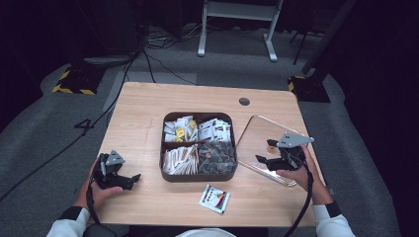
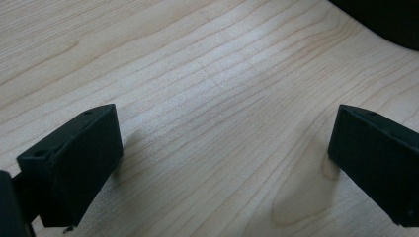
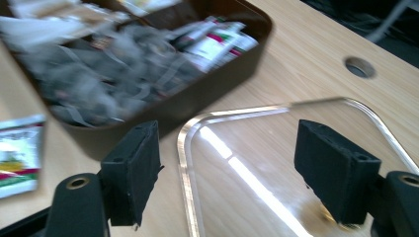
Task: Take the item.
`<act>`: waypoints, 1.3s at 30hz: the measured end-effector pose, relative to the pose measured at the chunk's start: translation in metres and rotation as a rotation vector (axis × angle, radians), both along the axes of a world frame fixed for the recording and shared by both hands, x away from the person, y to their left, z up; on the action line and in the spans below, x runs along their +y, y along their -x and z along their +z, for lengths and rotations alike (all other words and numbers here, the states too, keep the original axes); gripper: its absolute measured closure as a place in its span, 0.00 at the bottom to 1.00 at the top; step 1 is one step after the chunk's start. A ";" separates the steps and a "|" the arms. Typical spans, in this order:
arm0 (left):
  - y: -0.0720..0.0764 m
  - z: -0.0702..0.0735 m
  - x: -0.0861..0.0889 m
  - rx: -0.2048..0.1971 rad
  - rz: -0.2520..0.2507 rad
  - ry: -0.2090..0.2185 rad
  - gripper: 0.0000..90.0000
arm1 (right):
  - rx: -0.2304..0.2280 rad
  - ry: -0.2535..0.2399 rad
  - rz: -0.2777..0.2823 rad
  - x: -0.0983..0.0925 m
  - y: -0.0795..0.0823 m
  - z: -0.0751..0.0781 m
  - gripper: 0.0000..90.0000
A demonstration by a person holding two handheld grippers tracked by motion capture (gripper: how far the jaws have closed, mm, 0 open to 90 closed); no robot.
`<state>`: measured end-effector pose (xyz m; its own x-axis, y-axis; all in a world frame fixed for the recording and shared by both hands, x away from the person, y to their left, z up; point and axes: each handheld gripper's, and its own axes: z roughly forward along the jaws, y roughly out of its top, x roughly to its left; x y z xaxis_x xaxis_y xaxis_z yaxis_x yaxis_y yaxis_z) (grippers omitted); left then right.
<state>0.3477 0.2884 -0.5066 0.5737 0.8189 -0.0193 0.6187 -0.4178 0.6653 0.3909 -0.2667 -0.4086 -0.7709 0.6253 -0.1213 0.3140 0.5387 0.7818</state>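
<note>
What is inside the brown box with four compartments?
The brown box holds white and yellow sachets, red-green printed packets, pale paper sticks and dark grey packets, one kind per compartment. The heaps cover the box's floor, so anything beneath stays hidden.

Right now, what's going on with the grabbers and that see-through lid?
Left gripper open, resting on table. Right gripper open above clear lid, nothing held. Lid flat beside brown tray. One loose packet near front edge.
</note>
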 end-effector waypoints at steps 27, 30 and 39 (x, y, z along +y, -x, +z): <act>0.000 0.000 0.000 0.003 0.002 0.003 0.01 | 0.225 0.025 -0.235 -0.054 -0.095 -0.062 0.42; 0.000 0.000 0.000 0.003 0.003 0.002 0.01 | 0.230 0.014 -0.244 -0.059 -0.093 -0.068 0.43; 0.000 0.000 0.000 0.001 -0.001 -0.001 0.01 | 0.230 0.030 -0.260 -0.059 -0.092 -0.077 0.52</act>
